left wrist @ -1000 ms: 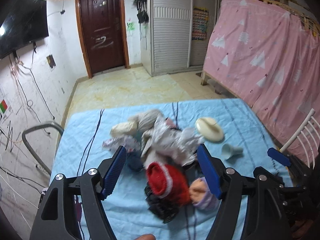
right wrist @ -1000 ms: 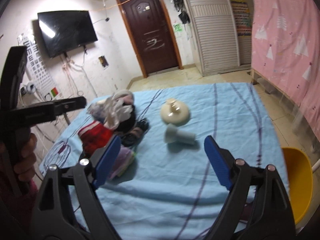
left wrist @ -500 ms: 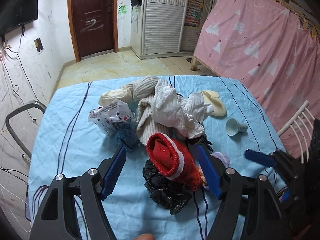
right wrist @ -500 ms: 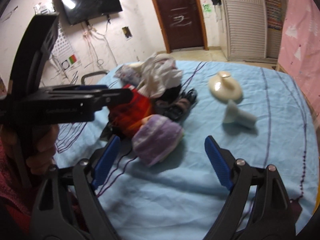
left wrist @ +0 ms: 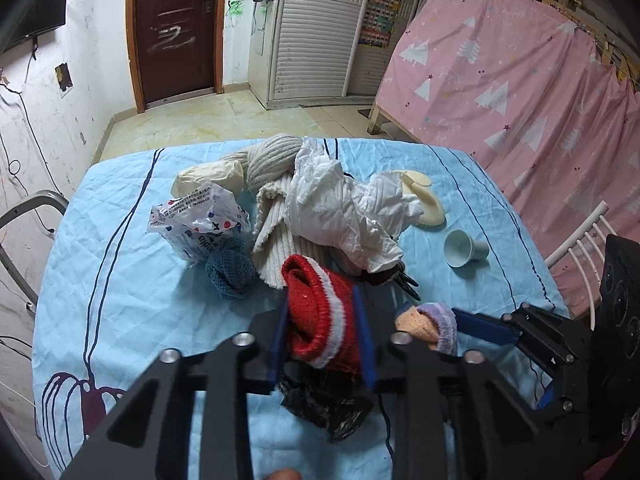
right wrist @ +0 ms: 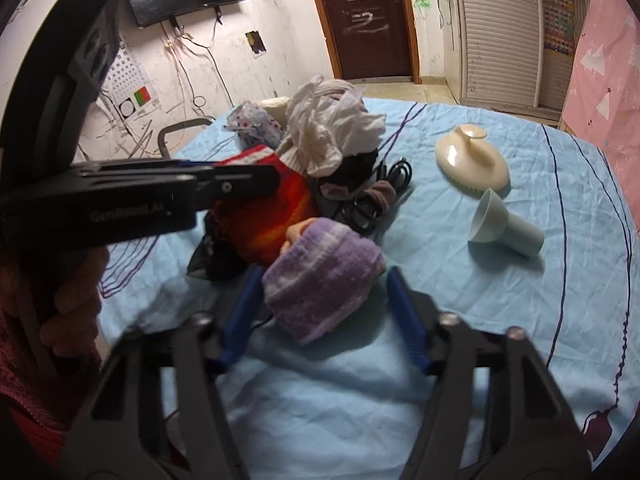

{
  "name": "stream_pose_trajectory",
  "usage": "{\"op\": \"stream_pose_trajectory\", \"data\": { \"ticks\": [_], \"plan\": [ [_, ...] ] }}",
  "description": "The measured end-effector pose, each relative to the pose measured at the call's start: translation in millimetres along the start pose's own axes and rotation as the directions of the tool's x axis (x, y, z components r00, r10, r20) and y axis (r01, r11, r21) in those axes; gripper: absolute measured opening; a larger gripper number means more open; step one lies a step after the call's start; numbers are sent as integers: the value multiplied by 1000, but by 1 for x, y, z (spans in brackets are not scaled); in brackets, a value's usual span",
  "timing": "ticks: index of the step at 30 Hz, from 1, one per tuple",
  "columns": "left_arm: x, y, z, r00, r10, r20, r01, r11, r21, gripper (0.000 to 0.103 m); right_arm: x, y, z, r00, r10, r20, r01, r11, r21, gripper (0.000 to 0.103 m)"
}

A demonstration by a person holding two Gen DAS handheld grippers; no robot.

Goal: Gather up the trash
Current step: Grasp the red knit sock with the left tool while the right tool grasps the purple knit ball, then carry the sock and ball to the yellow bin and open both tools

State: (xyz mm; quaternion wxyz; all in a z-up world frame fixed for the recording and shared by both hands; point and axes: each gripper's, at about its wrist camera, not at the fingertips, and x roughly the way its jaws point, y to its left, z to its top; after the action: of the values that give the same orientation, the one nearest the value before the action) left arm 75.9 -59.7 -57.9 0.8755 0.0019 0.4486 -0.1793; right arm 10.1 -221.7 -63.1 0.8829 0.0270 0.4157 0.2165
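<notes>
- The left gripper (left wrist: pixel 322 338) was clenched on the red knitted sock with a white band (left wrist: pixel 316 312), both blue pads pressed into its folded sides; the grasp sat near the cuff, presumably to lift it clear of the pile
- The crumpled black plastic bag (left wrist: pixel 324 404) lay directly under that sock, partly hidden by the gripper
- The right gripper (right wrist: pixel 324 300) straddled the rolled purple knitted sock (right wrist: pixel 320 276), jaws drawn in to its flanks; whether they were truly gripping it I could not tell
- The trash itself, a crumpled white paper wad (left wrist: pixel 344 212) and a dotted plastic wrapper (left wrist: pixel 200 216), rested on the heap on the pale blue bedsheet (left wrist: pixel 120 280), untouched
- Judgement: clothing was being cleared to expose the trash
</notes>
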Motion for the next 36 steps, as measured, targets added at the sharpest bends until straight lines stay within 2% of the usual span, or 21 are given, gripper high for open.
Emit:
{"op": "stream_pose_trajectory", "data": {
  "ticks": [2, 4, 11, 20, 27, 36],
  "plan": [
    [-1, 1, 0, 1000, 1, 5, -1, 1000, -5, 13, 1, 0, 0, 1000, -2, 1, 2, 1000, 1, 29],
    [-7, 2, 0, 1000, 2, 20, -2, 1000, -13, 12, -3, -1, -1, 1000, -14, 20, 14, 1000, 0, 22],
    [-41, -3, 8, 993, 18, 115, -17, 1000, -9, 12, -36, -14, 5, 987, -52, 155, 45, 998, 48, 21],
    [-83, -32, 21, 972, 17, 236, -30, 998, 51, 12, -81, -51, 2, 958, -98, 268, 62, 988, 139, 22],
    [-93, -71, 30, 958, -41, 283, 8, 993, 114, 12, -119, -91, -12, 918, -214, 334, 141, 963, 231, 22],
    [-92, -129, 35, 932, -155, 326, 94, 976, 195, 12, -158, -142, -39, 866, -354, 353, 231, 910, 345, 22]
  ]
}}
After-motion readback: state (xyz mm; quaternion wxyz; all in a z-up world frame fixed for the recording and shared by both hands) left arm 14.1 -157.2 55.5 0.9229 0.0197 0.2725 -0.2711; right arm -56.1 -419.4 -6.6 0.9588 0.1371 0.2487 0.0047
